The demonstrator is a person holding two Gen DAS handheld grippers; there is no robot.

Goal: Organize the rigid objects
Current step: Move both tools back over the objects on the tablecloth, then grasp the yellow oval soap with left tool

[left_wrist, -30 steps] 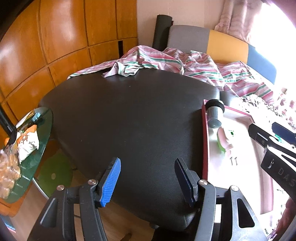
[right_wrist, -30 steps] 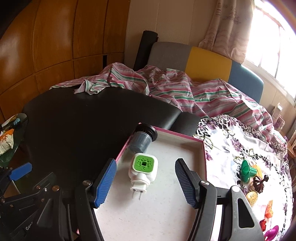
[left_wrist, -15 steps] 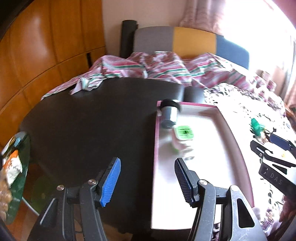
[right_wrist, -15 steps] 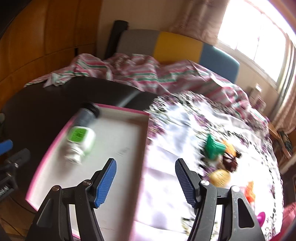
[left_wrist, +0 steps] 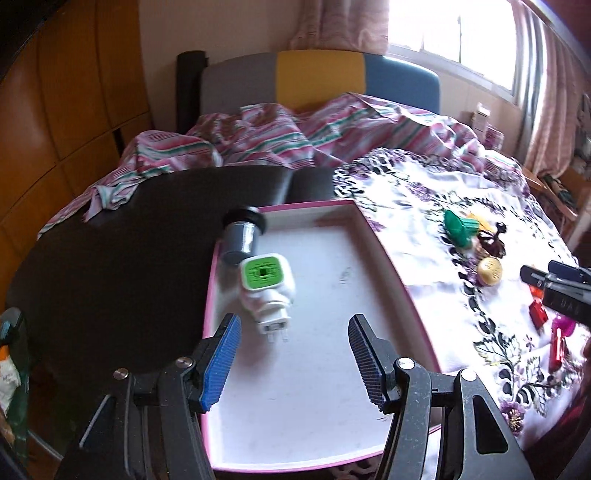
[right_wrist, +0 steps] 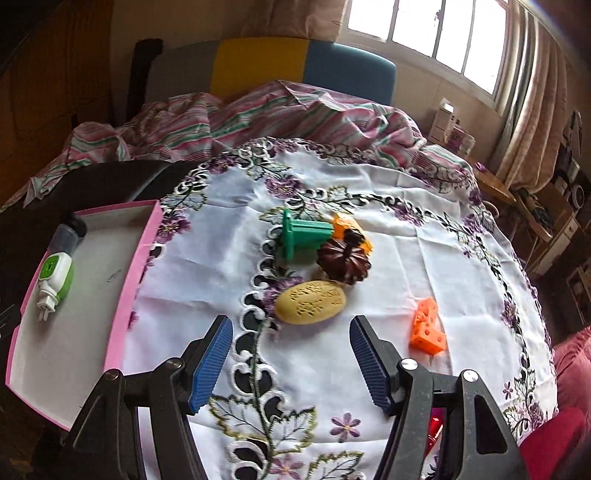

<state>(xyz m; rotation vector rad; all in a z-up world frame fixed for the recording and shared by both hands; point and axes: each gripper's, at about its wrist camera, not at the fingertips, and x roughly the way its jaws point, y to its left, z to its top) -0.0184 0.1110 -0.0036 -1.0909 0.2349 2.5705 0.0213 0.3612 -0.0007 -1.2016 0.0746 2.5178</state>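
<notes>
Left tongs (left_wrist: 293, 356) spread, empty, above pink-rimmed white tray (left_wrist: 388, 258) holding white-green plug-in device (left_wrist: 267, 286) and grey cylinder (left_wrist: 242, 240). Right tongs (right_wrist: 291, 362) spread, empty, over embroidered floral tablecloth (right_wrist: 369, 369) near yellow oval soap-like piece (right_wrist: 310, 302), orange cheese-shaped block (right_wrist: 426, 326), green plastic piece (right_wrist: 301, 234).

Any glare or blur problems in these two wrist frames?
Left wrist: window blown out, white plug-in device slightly motion-smeared. Right wrist: window overexposed, yellow oval piece sharp. Both: fisheye bends the pink tray edges.
</notes>
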